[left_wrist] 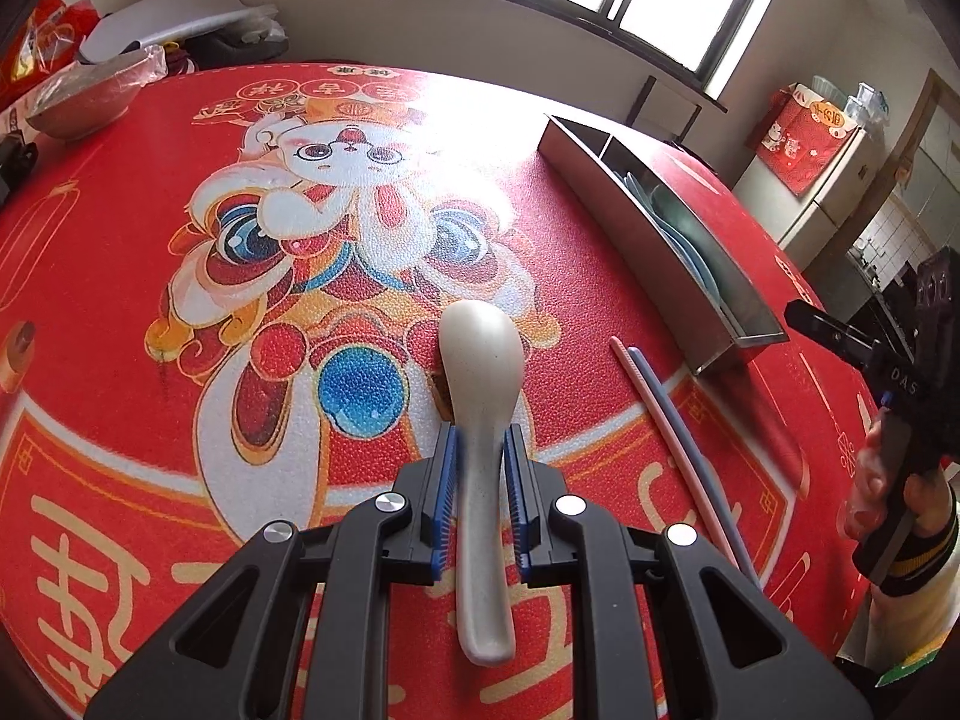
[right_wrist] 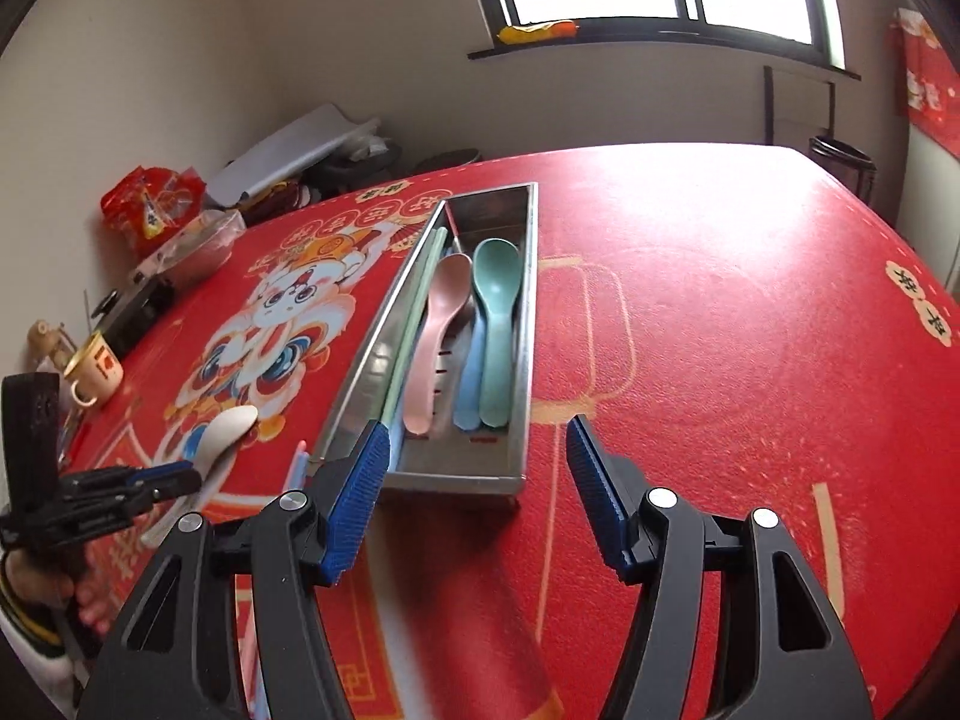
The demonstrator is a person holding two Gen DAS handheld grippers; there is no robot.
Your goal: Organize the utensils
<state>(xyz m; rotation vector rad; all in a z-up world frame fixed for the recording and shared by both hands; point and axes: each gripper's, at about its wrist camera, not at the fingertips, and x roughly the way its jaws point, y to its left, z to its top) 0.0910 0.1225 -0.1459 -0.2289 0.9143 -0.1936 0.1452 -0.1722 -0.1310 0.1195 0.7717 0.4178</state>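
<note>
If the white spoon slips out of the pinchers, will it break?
Maybe. The white spoon looks like glazed ceramic, so it is probably brittle and could chip on a hard landing. Its glossy handle may be slippery between the left gripper pads. It hangs just above the red tablecloth, so a fall would likely be gentle.

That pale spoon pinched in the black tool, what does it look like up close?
The white spoon looks like glazed ceramic, off-white with faint speckles: a deep oval bowl and a short, thick, curved handle. The left tool grips the handle between its blue ridged pads, bowl pointing away, handle end poking back toward the camera. In the right wrist view it tilts above the red printed tablecloth; whether it touches the cloth is unclear.
</note>
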